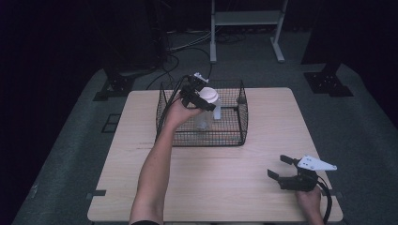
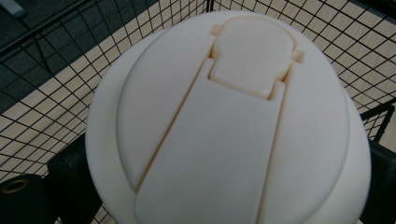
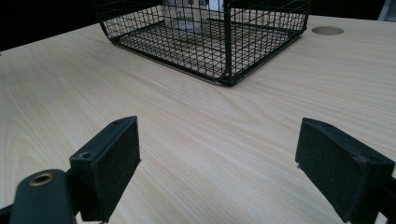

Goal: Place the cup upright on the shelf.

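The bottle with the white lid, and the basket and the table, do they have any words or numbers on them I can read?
None: no words, numbers or signs can be read.
The bottle's white lid, held in the left gripper, is plain.
The wire basket carries no label.
The wooden table is bare.
The right gripper shows no markings.

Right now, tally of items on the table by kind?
Wire basket: 1
Clear bottle with cream lid, held over the basket by the left gripper: 1
Handheld grippers, counting the right gripper: 2
Total: 4
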A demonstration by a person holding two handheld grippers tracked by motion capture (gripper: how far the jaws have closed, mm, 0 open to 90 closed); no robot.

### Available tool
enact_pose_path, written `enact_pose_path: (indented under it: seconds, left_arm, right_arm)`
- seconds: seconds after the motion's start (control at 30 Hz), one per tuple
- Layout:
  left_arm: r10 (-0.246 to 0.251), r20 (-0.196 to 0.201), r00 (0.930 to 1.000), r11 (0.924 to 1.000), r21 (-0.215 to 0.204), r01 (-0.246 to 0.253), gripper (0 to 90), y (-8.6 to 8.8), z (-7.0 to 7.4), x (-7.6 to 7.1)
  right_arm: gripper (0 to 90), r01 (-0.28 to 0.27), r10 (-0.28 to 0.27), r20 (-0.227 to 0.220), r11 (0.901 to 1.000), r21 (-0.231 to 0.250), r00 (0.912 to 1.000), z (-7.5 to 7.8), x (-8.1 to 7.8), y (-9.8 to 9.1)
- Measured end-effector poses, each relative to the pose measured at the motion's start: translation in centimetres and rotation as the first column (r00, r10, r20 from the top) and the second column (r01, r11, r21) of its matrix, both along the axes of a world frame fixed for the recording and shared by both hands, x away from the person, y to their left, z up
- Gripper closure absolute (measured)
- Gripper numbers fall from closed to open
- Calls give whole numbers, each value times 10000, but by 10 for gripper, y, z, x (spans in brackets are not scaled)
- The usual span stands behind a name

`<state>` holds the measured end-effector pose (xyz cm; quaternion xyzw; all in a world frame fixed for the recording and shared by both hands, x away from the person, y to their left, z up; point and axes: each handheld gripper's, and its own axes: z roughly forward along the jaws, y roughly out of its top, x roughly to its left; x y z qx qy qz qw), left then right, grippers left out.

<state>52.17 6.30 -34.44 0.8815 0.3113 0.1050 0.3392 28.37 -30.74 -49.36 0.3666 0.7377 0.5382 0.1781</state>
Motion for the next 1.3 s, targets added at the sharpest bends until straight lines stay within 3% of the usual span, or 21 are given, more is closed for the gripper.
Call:
enact_pose_path:
  seconds: [0.33,0.77,1.3]
  left_arm:
    - [100,-171,9998,9997,-215,-104,52,6,-14,0]
    - [-67,88,9999,9994,-330,69,51,13,-16,-7]
    - [-130,38,9999,9994,-319,131,49,16,-16,-8]
  right_arm:
    - [129,-25,25,19,10000,-36,10000,0,0,0]
    - [129,-36,36,38,10000,-74,10000,0,0,0]
    - [128,-34,34,1,9999,-126,10000,0,0,0]
